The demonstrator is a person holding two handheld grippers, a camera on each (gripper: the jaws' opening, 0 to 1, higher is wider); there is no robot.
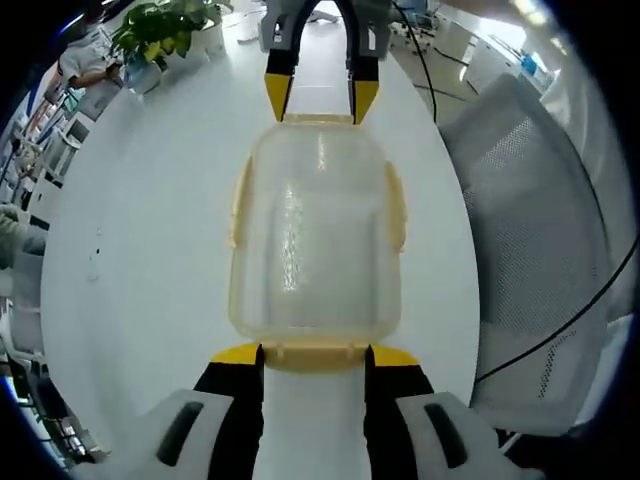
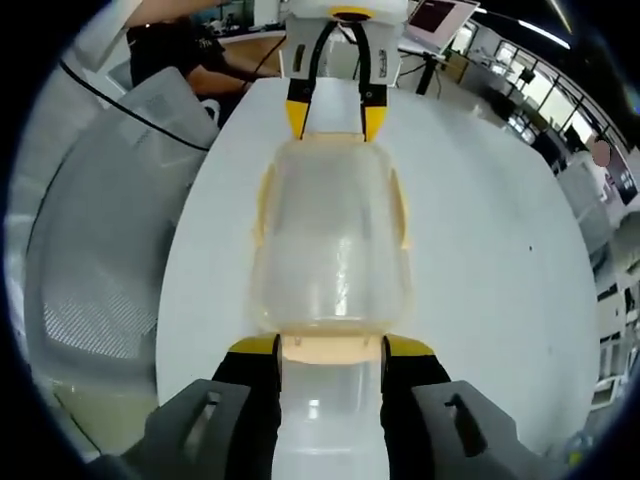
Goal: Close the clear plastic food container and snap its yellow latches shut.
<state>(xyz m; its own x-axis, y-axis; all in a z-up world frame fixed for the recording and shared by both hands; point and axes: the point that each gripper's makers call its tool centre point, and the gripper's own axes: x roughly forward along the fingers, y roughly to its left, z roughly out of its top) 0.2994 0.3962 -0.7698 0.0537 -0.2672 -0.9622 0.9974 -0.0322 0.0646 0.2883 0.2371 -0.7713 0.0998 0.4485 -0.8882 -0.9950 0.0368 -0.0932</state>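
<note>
A white round surface (image 1: 150, 250) fills the middle of the room scene. A grey mesh office chair (image 1: 540, 250) stands just beside it, with a black cable (image 1: 560, 330) running across its back. A leafy green potted plant (image 1: 165, 30) sits at the surface's far edge. Beyond, in the right gripper view, a laptop (image 2: 440, 20) stands open, and desks (image 2: 520, 95) recede under ceiling lights.
</note>
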